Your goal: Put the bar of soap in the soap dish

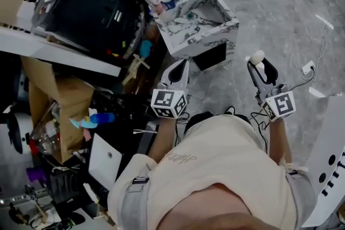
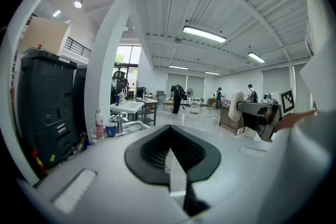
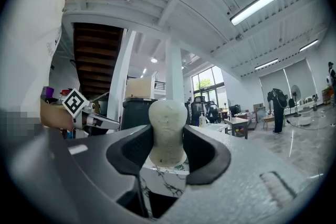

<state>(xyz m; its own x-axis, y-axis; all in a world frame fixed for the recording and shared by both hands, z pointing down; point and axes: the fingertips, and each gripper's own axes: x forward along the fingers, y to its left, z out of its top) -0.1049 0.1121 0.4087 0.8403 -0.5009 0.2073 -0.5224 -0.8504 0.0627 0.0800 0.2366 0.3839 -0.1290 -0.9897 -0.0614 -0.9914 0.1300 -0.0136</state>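
An off-white bar of soap point(image 1: 257, 55) stands upright between the jaws of my right gripper point(image 1: 259, 63), which is shut on it and held level in the air. In the right gripper view the soap point(image 3: 167, 123) fills the gap between the dark pads point(image 3: 207, 157). The left gripper view shows the same soap point(image 2: 235, 106) at the right. My left gripper point(image 1: 181, 65) hangs to the left at about the same height, its jaws together with nothing in them. A marble sink counter point(image 1: 213, 27) stands ahead. I cannot make out a soap dish on it.
A bottle point(image 2: 98, 123), a blue cup point(image 2: 110, 129) and a faucet point(image 2: 120, 121) sit on the counter. Cardboard boxes point(image 1: 64, 110), a black bin point(image 1: 81, 5) and clutter crowd the left. Grey tiled floor point(image 1: 285, 19) lies to the right; people stand far off.
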